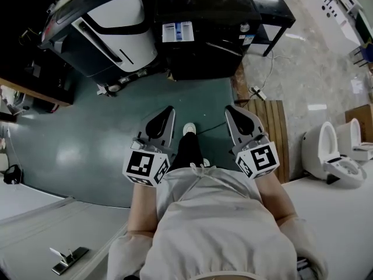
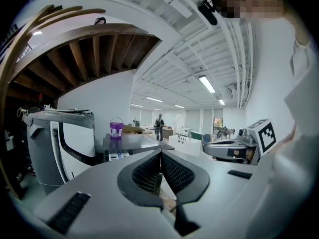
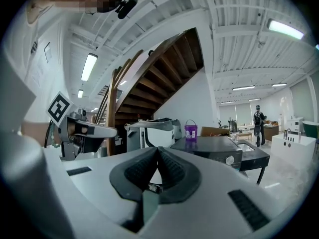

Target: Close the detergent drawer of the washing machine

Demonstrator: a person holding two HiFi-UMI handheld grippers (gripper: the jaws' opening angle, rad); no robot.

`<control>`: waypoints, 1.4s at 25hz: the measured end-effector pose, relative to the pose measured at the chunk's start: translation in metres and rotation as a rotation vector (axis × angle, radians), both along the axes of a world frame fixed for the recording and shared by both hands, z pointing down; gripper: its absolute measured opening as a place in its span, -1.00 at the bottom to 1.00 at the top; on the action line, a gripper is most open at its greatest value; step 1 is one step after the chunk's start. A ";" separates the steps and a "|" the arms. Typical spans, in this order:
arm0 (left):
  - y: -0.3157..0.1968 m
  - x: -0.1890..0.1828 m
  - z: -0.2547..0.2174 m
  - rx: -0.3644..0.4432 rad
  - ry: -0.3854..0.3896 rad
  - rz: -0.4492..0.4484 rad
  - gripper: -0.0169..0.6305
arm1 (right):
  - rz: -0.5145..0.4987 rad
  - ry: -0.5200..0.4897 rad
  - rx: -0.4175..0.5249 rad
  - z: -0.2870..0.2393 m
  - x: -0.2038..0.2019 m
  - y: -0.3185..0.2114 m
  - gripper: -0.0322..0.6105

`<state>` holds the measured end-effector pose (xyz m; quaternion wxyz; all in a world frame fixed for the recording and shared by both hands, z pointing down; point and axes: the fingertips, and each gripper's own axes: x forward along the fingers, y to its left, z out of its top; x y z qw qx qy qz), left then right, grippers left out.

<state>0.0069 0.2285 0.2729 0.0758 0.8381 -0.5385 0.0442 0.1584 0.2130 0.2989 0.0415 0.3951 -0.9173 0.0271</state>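
The black washing machine [image 1: 204, 34] stands ahead of me, its detergent drawer [image 1: 178, 32] pulled out with white and blue compartments showing. From the left gripper view the drawer [image 2: 115, 156] is small and far beyond the jaws. My left gripper [image 1: 169, 109] and right gripper [image 1: 229, 108] are held side by side in front of my torso, pointing at the machine and well short of it. The jaws of the left gripper [image 2: 160, 153] and the right gripper [image 3: 158, 149] meet at the tips, with nothing between them.
A white and black appliance [image 1: 111, 28] stands left of the washer. A purple bucket [image 3: 191, 131] sits on the washer top. A wooden pallet [image 1: 274, 127] and toilets [image 1: 335, 156] lie to the right. A dark stair [image 3: 164, 73] rises to the left, and a person [image 3: 258, 118] stands far off.
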 end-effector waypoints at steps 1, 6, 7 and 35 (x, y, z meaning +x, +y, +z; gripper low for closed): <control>-0.009 -0.006 0.002 -0.004 0.002 -0.006 -0.89 | -0.002 0.007 0.001 0.001 -0.006 -0.008 -0.88; -0.064 -0.033 0.010 -0.023 0.026 -0.018 -0.89 | -0.041 0.051 -0.029 0.011 -0.036 -0.056 -0.88; -0.077 -0.038 0.013 -0.025 0.029 -0.016 -0.89 | -0.051 0.063 -0.035 0.014 -0.044 -0.067 -0.88; -0.314 -0.104 0.138 -0.231 0.037 0.061 -0.89 | 0.117 0.129 -0.193 0.101 -0.114 -0.321 -0.88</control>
